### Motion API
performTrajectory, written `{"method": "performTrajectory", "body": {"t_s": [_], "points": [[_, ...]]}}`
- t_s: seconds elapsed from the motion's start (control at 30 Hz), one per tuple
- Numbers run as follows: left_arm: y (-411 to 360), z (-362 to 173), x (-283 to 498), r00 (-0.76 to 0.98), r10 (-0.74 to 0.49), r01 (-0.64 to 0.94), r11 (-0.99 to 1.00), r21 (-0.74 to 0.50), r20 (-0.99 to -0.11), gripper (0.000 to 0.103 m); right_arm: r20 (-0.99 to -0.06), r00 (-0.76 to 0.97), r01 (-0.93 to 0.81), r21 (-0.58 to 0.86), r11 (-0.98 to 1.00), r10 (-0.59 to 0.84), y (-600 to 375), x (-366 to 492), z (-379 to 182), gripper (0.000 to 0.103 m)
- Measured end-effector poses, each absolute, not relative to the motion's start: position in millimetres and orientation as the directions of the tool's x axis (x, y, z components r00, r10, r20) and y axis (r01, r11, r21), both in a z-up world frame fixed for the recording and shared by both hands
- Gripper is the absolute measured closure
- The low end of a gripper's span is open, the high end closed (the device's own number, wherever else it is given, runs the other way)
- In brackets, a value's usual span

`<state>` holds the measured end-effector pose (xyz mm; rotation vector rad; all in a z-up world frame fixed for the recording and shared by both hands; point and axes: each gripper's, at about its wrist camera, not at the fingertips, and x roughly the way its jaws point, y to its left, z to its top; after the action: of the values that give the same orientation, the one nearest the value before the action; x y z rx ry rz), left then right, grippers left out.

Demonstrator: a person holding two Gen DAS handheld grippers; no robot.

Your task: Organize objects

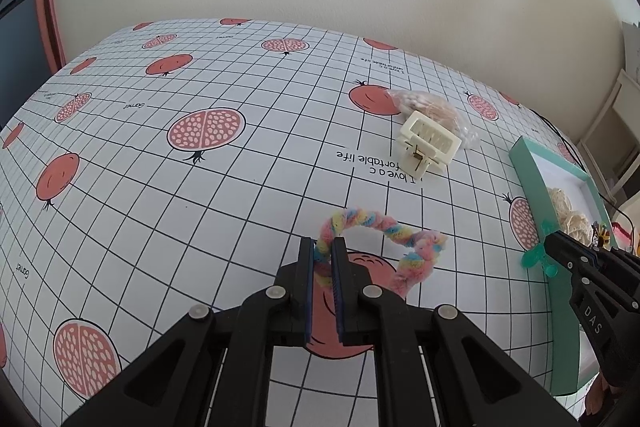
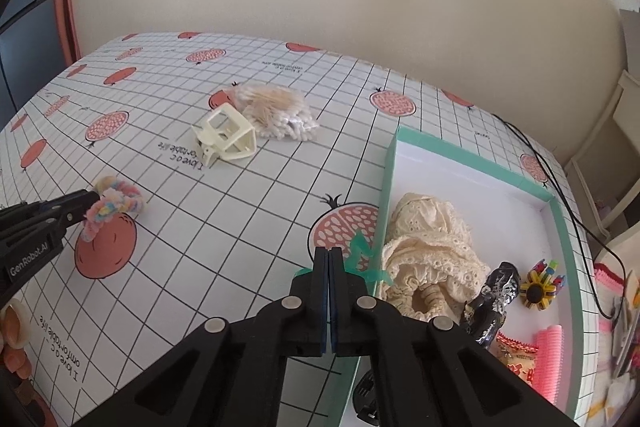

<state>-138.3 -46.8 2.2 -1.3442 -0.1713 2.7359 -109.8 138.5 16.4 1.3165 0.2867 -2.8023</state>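
My left gripper (image 1: 323, 247) is shut on a fluffy rainbow pipe-cleaner loop (image 1: 384, 227) just above the tablecloth; it also shows in the right wrist view (image 2: 116, 201). My right gripper (image 2: 330, 255) is shut on a small green plastic piece (image 2: 362, 255), held at the left wall of the teal box (image 2: 472, 155). That piece also shows in the left wrist view (image 1: 538, 259). A cream hair claw clip (image 1: 428, 145) and a bag of cotton swabs (image 2: 276, 113) lie further back on the table.
The teal box holds a cream lace scrunchie (image 2: 428, 259), a black wrapped item (image 2: 492, 299), a multicoloured spiky toy (image 2: 540, 287), a pink roller (image 2: 550, 359) and a snack packet (image 2: 518, 357). A black cable (image 2: 560, 195) runs behind the box.
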Motion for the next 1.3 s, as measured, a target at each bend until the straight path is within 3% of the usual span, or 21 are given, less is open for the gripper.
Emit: {"method": "performTrajectory", "body": {"t_s": [0.5,0.97,1.13,1.2,1.3], "points": [[-49.4,6.6,-138.0,-0.619,0.128,-0.023,-0.989,-0.146,-0.775,0.095,-0.709,-0.705,0.059,-0.035,-0.998,-0.017,166.3,-98.0,50.1,0.103],[-55.7,8.6,-134.6,-0.629,0.163,-0.026,-0.982,-0.188,-0.76,0.095,-0.793,-0.608,0.113,-0.047,-0.992,-0.032,146.6,-91.9,21.2,0.102],[-62.1,5.7,-134.0,-0.628,0.186,-0.029,-0.976,-0.216,-0.756,0.095,-0.806,-0.591,0.118,-0.083,-0.99,-0.002,140.0,-93.4,14.3,0.09],[-64.8,5.0,-133.4,-0.63,0.196,-0.031,-0.973,-0.227,-0.752,0.095,-0.81,-0.586,0.121,-0.096,-0.988,0.006,136.5,-94.5,12.1,0.071],[-68.5,4.6,-132.2,-0.634,0.21,-0.034,-0.969,-0.245,-0.745,0.095,-0.816,-0.576,0.121,-0.136,-0.983,0.042,131.3,-95.9,6.3,0.07]]}}
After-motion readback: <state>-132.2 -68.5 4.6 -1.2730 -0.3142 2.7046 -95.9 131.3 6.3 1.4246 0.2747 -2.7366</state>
